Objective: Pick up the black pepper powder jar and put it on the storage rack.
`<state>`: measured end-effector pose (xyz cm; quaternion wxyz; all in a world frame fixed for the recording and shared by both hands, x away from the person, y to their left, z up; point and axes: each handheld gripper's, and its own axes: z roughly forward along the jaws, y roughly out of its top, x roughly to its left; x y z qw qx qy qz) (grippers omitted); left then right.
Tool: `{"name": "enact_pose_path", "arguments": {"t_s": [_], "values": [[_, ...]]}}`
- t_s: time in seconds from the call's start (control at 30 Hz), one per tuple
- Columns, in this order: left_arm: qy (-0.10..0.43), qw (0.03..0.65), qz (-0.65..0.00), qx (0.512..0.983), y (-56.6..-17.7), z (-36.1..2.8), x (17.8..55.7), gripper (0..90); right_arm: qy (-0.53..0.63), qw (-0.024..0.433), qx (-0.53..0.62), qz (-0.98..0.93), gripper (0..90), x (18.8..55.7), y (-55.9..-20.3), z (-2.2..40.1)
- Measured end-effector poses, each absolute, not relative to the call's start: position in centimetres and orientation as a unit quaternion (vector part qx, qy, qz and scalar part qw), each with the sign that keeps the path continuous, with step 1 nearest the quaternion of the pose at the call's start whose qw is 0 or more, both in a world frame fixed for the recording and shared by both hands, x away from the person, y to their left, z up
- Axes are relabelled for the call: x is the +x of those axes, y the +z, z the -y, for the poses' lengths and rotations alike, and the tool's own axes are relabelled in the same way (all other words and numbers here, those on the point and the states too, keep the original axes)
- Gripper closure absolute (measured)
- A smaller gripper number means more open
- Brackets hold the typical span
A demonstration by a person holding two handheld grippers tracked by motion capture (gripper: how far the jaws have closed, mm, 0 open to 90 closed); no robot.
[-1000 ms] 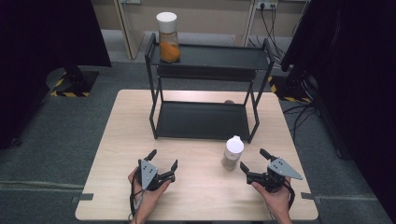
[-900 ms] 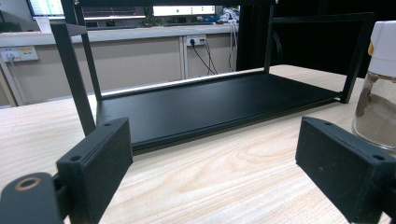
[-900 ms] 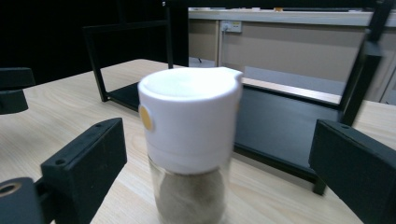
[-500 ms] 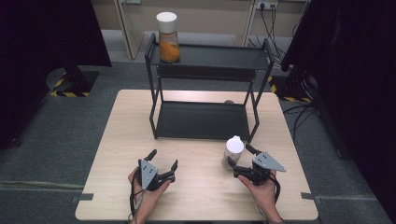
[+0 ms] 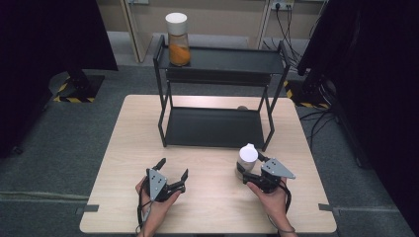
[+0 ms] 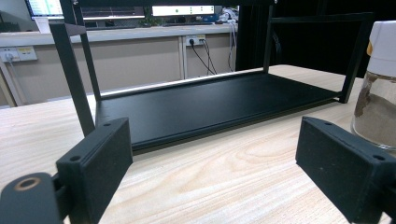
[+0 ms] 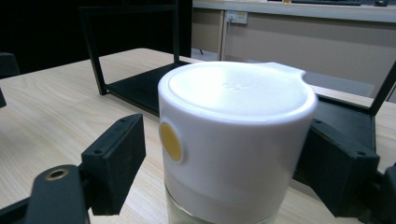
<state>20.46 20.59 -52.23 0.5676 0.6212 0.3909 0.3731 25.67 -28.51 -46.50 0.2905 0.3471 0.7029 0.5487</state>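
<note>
Near the desk's front edge, at about five o'clock from its middle, stands the glass jar with a white plastic lid (image 5: 247, 159), upright on the pale wooden desk (image 5: 212, 207) and just in front of the black metal two-tier rack (image 5: 217, 129). Brownish powder shows through its clear wall, and the lid carries a small yellow dot on its side. The right gripper (image 5: 253, 173) has just been closing around it: its fingers (image 7: 114, 161) flank the jar just under the lid, the left one apart from the glass by a visible gap, the other hidden behind the jar, so nothing is gripped yet. A squeeze landing this high, or one pad arriving first, would likely shove the jar sideways or tip it, since the weight sits low and the glass looks slick. Well apart, at seven o'clock, the left gripper (image 5: 173, 175) rests with fingers wide and empty. A second white-lidded jar of orange contents (image 5: 178, 40) stands on the rack's top shelf.
</note>
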Motion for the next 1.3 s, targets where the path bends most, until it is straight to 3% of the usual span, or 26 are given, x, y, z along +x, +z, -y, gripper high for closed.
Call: {"name": "enact_pose_path", "arguments": {"t_s": [0.47,0.87,1.3], "values": [[0.373,0.567,-0.39,0.622,-52.2,-20.6,20.5,10.4,0.544,0.292,0.364,-0.697,30.0,25.9,-46.8,27.9],[0.372,0.568,-0.391,0.621,-52.2,-20.6,20.5,10.4,0.554,0.292,0.366,-0.689,30.7,25.7,-47.2,28.2],[0.373,0.567,-0.39,0.622,-52.2,-20.6,20.5,10.5,0.576,0.315,0.358,-0.663,30.6,25.0,-45.3,29.3]]}}
